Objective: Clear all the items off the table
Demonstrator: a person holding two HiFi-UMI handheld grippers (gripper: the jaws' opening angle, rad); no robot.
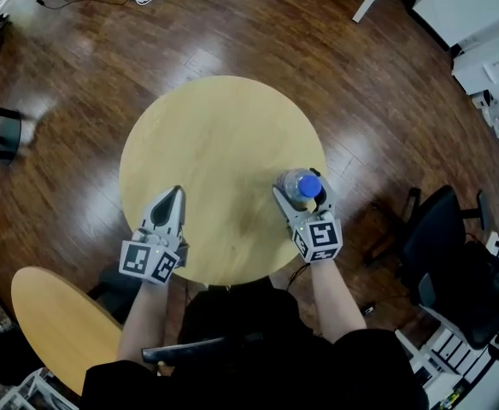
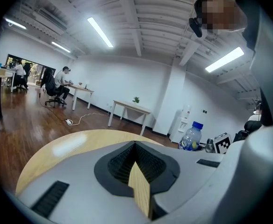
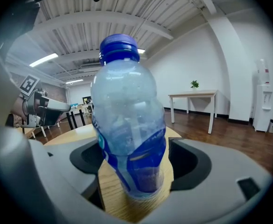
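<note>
While both grippers are sitting over the near side of the round table, the head view is showing the left gripper with its jaws pressed together into a point. It is also showing the right gripper with its jaws on either side of a clear bottle. The bottle is standing upright by the table's near right rim. The left gripper view is looking across the tabletop. There the left gripper's jaws are meeting tip to tip, holding nothing, and the bottle is showing well off to the right, beside the right gripper's marker cube. In the right gripper view the bottle is filling the middle, its base down on the wood. The dark pads are pressing against its lower sides, so this gripper is clamping the bottle. The left gripper is showing at the far left.
</note>
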